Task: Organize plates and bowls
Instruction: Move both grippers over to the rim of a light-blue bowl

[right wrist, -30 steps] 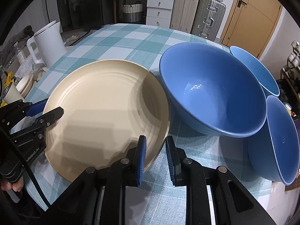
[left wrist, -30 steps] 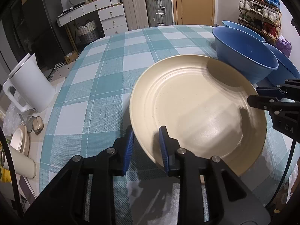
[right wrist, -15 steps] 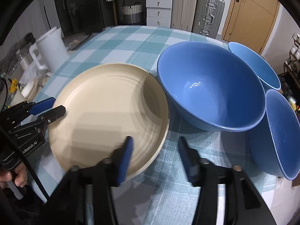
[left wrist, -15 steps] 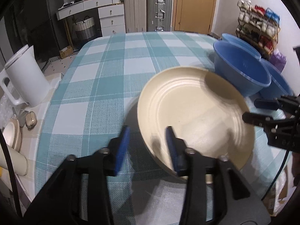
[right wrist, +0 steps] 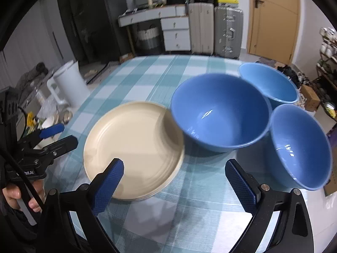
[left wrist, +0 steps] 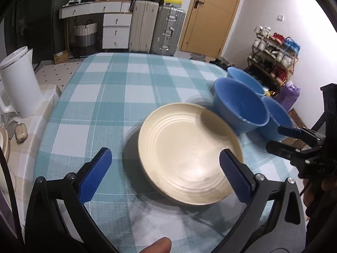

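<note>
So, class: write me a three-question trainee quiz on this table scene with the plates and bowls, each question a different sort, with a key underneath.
1. True or false: the left gripper is shut on the cream plates.
2. How many blue bowls stand on the checked tablecloth?
   A. two  B. three  C. four
3. Fill in: the white kettle stands off the table on the ____ gripper's side.

Key
1. False: both it and the right gripper have their fingers wide apart, holding nothing.
2. B
3. left
</note>
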Motion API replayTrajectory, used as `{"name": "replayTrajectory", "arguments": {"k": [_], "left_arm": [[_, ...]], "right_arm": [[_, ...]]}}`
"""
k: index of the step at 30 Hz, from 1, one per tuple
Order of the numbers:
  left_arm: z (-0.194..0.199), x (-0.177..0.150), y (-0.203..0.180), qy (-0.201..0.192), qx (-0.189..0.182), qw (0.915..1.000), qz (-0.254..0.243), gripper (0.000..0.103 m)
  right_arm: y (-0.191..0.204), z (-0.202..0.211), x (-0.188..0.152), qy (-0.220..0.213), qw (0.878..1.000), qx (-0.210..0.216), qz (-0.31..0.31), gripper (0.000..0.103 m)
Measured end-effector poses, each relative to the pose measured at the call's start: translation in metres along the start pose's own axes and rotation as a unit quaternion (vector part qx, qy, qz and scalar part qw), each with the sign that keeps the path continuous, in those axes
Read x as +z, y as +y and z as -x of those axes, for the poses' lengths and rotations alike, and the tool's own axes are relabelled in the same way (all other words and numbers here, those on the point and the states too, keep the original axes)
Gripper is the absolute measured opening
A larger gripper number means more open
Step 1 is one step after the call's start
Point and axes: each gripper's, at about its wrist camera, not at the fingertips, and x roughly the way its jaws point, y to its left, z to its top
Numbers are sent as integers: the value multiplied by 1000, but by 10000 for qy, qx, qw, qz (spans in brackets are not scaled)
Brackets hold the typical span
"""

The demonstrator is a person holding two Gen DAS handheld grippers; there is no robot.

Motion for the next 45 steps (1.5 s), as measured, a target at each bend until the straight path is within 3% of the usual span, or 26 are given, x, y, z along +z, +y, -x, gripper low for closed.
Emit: {"name": "replayTrajectory", "arguments": {"k": [13, 21, 33, 45], "left_arm": [[33, 37, -36, -302, -229, 9991, -199, 102], [38, 67, -64, -324, -390, 9983, -271, 102], [24, 109, -111, -280, -448, 9972, -535, 102], [-20, 154, -141, -73, -650, 9961, -591, 102]], "right_arm": [[-39, 101, 13, -923, 9952, -63, -304, 101], [-70, 142, 26, -1149, 9922, -144, -466, 101], [-112, 167, 42, -1293, 9894, -66, -662, 101], [-150, 157, 70, -1271, 9880, -83, -870, 101]]}}
